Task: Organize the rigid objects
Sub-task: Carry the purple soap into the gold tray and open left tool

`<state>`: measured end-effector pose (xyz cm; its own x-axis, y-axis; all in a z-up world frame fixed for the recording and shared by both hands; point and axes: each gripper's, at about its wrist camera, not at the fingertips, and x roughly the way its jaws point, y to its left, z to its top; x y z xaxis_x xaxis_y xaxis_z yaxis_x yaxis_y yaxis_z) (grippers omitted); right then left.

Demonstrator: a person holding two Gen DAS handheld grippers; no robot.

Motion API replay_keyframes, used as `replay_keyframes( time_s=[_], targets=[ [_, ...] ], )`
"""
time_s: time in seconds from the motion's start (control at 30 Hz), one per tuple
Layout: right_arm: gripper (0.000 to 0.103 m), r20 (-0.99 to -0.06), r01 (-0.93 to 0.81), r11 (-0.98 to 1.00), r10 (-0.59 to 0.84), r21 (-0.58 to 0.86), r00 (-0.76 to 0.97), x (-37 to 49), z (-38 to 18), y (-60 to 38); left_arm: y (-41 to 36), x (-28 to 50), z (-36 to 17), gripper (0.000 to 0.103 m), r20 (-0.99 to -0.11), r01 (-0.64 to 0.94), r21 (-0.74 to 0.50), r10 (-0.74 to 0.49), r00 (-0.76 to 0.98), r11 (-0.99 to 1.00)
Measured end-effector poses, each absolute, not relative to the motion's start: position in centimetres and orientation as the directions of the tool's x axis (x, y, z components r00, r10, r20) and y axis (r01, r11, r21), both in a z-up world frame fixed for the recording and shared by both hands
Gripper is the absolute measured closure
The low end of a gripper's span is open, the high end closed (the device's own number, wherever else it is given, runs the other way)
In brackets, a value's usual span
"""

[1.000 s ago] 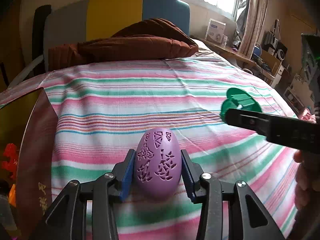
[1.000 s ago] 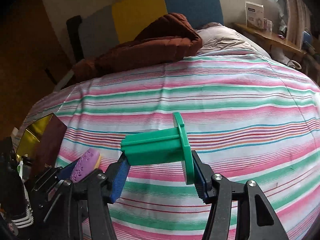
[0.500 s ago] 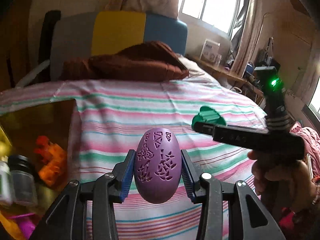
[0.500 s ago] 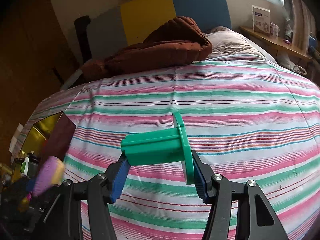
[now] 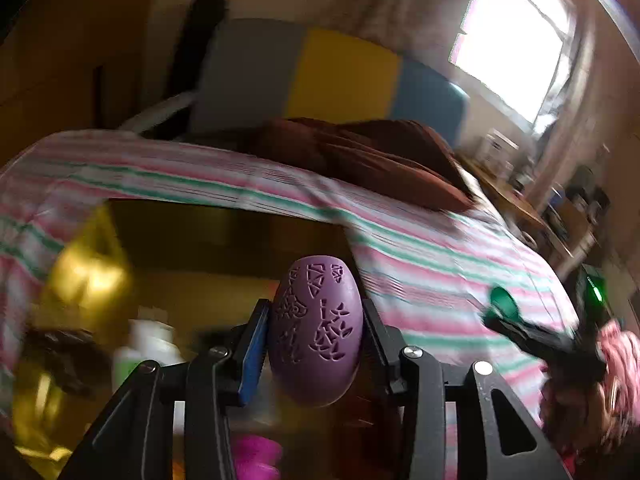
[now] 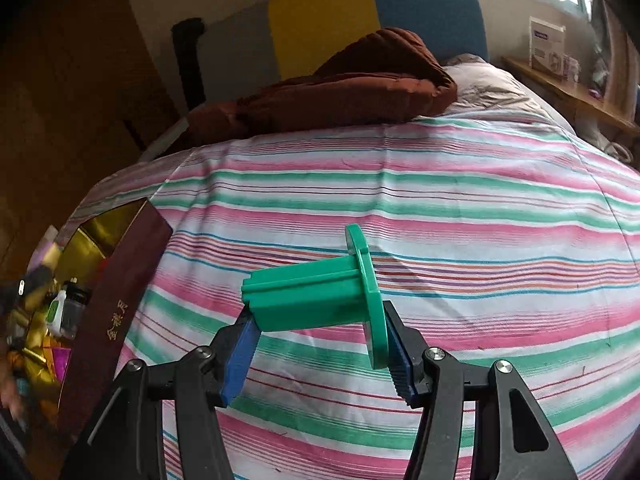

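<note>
A purple egg (image 5: 316,332) with cut-out patterns sits upright between the blue pads of my left gripper (image 5: 314,340), which is shut on it. It hangs above a gold-lined box (image 5: 224,248) that fills the lower left of the blurred left wrist view. My right gripper (image 6: 316,332) is shut on a green plastic spool (image 6: 316,296), held sideways with its round flange to the right, over the striped bedspread (image 6: 440,208). The same box (image 6: 120,280), dark red outside, lies at the left edge of the right wrist view. The right gripper with its green spool (image 5: 504,300) shows far right in the left view.
The box holds several small things: a white bottle (image 5: 148,344), a dark jar (image 6: 76,300), something magenta (image 5: 252,456). A brown quilt (image 6: 340,92) lies across the head of the bed, before a grey, yellow and blue headboard (image 6: 320,24). A wooden shelf (image 6: 568,92) runs along the right.
My left gripper has swung left and risen with the purple egg, from over the bedspread to over the open box. The right gripper with the green spool has barely shifted.
</note>
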<state>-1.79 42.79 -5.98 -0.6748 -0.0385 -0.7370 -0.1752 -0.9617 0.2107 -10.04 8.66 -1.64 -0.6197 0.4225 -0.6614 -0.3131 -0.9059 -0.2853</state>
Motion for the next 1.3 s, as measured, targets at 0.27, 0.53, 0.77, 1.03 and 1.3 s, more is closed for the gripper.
replay_keyframes(
  time_s=[0.27,0.53,0.77,1.03,1.3],
  targets=[
    [0.044,-0.722,-0.111,-0.978,-0.054,0.179,-0.689,-1.9,-5.8,41.3,2.9,-17.4,-3.5,0.059,-0.764,-0.146,-0.256,0.293,-0.574,-0.955],
    [0.044,-0.714,-0.072,-0.983,-0.07,0.167,-0.697,-1.8,-5.7,40.5,1.1,-21.0,-6.7,0.059,-0.852,-0.06,-0.191,0.196,-0.485,-0.98],
    [0.044,-0.716,-0.043,-0.987,-0.084,0.157,-0.693,-1.9,-5.9,39.7,0.7,-22.0,-8.5,0.059,-0.886,-0.035,-0.153,0.153,-0.439,-0.988],
    [0.044,-0.715,-0.037,-0.987,-0.086,0.154,-0.694,-2.0,-5.9,39.3,0.0,-21.7,-7.6,0.056,-0.874,0.0,-0.183,0.162,-0.458,-0.983],
    [0.044,-0.706,-0.028,-0.988,-0.089,0.153,-0.702,-1.9,-5.6,38.9,1.0,-17.2,-4.0,0.055,-0.782,-0.06,-0.196,0.193,-0.593,-0.979]
  ],
)
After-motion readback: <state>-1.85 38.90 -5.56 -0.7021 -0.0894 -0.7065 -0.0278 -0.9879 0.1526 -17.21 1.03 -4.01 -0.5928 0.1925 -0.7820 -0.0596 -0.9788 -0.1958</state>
